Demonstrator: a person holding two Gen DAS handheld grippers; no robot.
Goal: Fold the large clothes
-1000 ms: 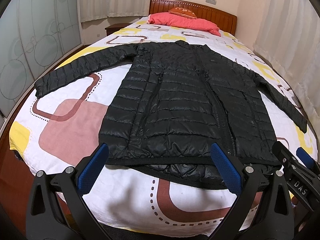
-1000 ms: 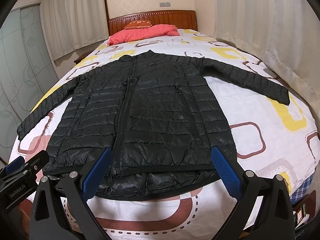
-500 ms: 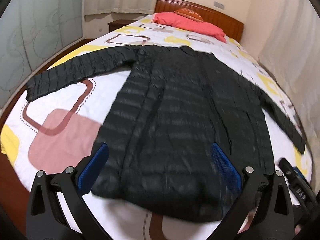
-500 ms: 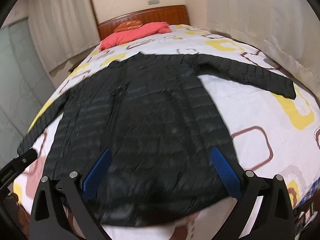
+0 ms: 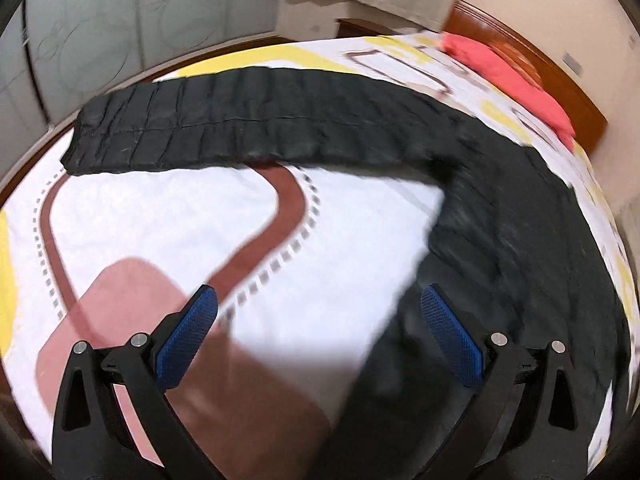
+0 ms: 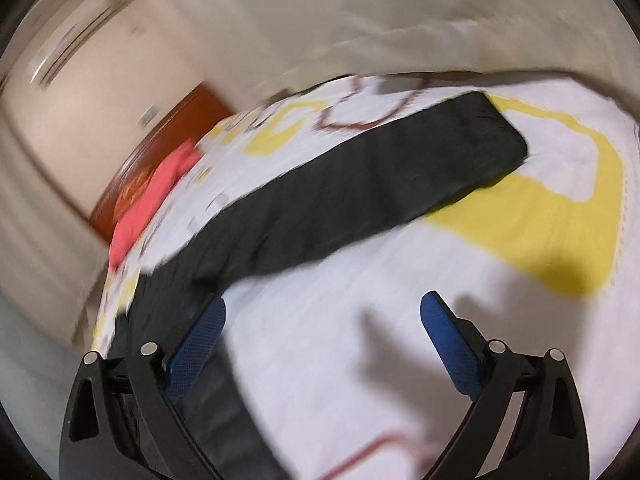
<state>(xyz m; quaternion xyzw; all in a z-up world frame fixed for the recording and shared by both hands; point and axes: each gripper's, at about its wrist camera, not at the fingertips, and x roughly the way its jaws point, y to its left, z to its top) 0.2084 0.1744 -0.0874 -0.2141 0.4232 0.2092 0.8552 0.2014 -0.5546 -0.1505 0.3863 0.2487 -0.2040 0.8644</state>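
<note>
A black quilted puffer jacket (image 5: 500, 208) lies flat on the bed with both sleeves spread out. In the left wrist view its left sleeve (image 5: 240, 128) stretches across the sheet ahead of my left gripper (image 5: 318, 312), which is open, empty and above the bed beside the jacket's side edge. In the right wrist view the other sleeve (image 6: 380, 184) runs up to the right, ahead of my right gripper (image 6: 322, 316), which is open and empty above bare sheet. Both views are motion-blurred.
The bed (image 5: 160, 208) has a white sheet with pink, brown and yellow shapes. A red pillow (image 5: 508, 76) lies by the wooden headboard (image 5: 560, 76). Glass wardrobe doors (image 5: 100, 28) stand on the left; curtains (image 6: 400, 12) hang on the right.
Both grippers have moved from the jacket's hem out to its sides and turned toward the sleeves. Each stays open and empty. The jacket has not moved.
</note>
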